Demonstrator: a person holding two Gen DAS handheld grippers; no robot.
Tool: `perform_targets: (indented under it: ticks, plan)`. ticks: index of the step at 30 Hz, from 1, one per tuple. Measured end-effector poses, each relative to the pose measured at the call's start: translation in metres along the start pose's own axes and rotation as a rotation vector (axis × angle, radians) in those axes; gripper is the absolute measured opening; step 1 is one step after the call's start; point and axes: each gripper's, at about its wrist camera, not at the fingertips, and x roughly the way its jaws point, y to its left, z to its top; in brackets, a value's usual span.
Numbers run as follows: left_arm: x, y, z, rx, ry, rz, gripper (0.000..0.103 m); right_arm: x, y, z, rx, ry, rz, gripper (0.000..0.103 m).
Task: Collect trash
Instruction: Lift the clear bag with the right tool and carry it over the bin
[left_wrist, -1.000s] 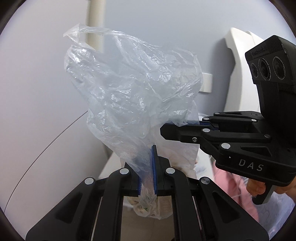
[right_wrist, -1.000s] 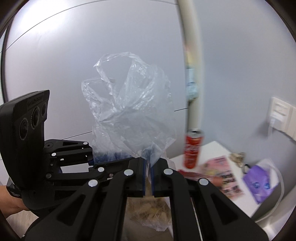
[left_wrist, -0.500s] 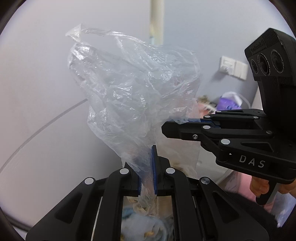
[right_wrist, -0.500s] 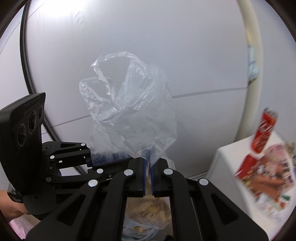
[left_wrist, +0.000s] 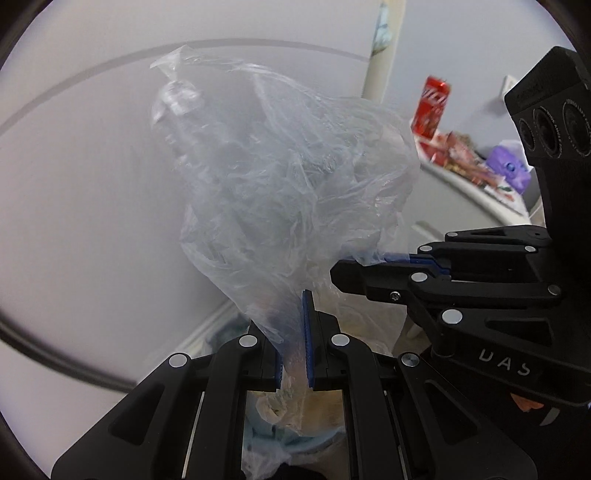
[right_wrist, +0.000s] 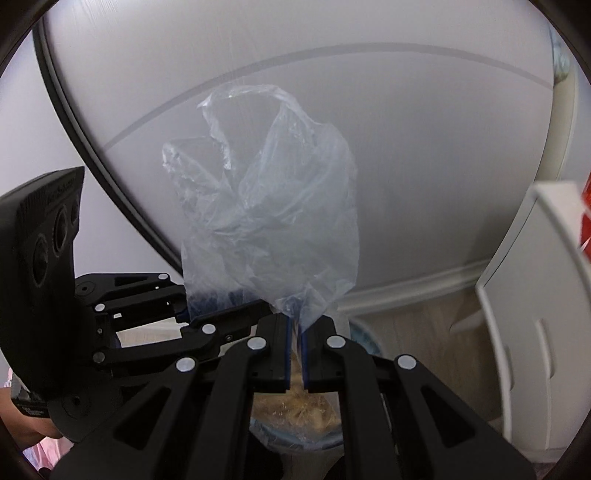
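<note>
A clear plastic bag (left_wrist: 280, 206) is pinched by both grippers, its loose top standing up crumpled above them. My left gripper (left_wrist: 293, 347) is shut on one part of the bag's neck. My right gripper (right_wrist: 294, 350) is shut on another part; in the left wrist view it comes in from the right (left_wrist: 354, 267). Below the fingers hangs the bag's filled bottom (right_wrist: 295, 410), with yellowish crumpled scraps inside. It hangs just above a round light-blue bin (right_wrist: 364, 341) with a plastic liner; whether it touches the rim I cannot tell.
A white table (left_wrist: 476, 195) at the right carries a red can (left_wrist: 430, 105), printed wrappers (left_wrist: 463, 153) and a purple packet (left_wrist: 508, 168). Its white side panel (right_wrist: 532, 314) stands close to the bin. A grey wall with a white skirting board (right_wrist: 406, 291) lies behind.
Both grippers have come down and tilted downward with the bag still pinched. The floor, skirting board and bin have come into view below, and the table has slid to the right.
</note>
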Motion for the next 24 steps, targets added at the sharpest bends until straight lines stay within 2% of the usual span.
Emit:
perform_targets:
  ticks: [5, 6, 9, 18, 24]
  plan:
    - [0.025, 0.019, -0.023, -0.047, 0.056, -0.012, 0.008, 0.035, -0.003, -0.013, 0.039, 0.078, 0.006, 0.006]
    - [0.035, 0.010, -0.022, -0.055, 0.068, -0.013, 0.008, 0.042, -0.002, -0.015, 0.046, 0.094, 0.007, 0.006]
    - [0.050, 0.015, -0.031, -0.076, 0.105, -0.016, 0.008, 0.062, 0.000, -0.021, 0.053, 0.135, 0.004, 0.006]
    - [0.095, 0.042, -0.064, -0.140, 0.223, -0.013, 0.008, 0.122, -0.002, -0.044, 0.081, 0.260, 0.008, 0.006]
    - [0.117, 0.078, -0.094, -0.204, 0.309, 0.004, 0.008, 0.157, -0.008, -0.059, 0.118, 0.336, 0.006, 0.006]
